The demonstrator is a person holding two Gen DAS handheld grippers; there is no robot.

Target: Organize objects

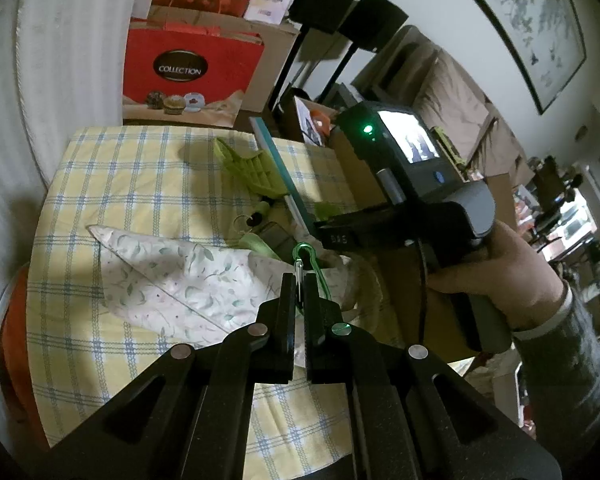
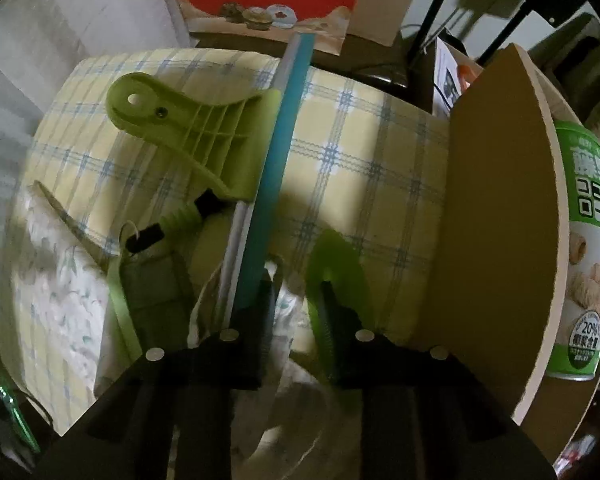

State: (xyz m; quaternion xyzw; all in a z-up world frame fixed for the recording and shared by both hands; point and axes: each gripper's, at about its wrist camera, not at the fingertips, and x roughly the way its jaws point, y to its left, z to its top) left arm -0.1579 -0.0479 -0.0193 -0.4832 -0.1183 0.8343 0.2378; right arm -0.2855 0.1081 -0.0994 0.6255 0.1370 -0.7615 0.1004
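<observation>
In the left wrist view, bare checked table (image 1: 112,184) lies open at left and upper left. At centre, a floral cloth (image 1: 172,276), green clip (image 1: 252,168) and teal board (image 1: 288,184) crowd the way. A cardboard panel (image 2: 496,216) walls off the right of the right wrist view.

The checked tablecloth (image 1: 140,168) is soft matt woven cloth, yellow with blue lines. On it, the floral pouch (image 1: 180,276) is thin printed cloth. The green clip (image 2: 188,128) looks like smooth plastic, slightly shiny. Beside the pouch, the carabiner (image 1: 314,264) is glossy green metal. Behind the tablecloth, the red bag (image 1: 188,64) is matt paper.
</observation>
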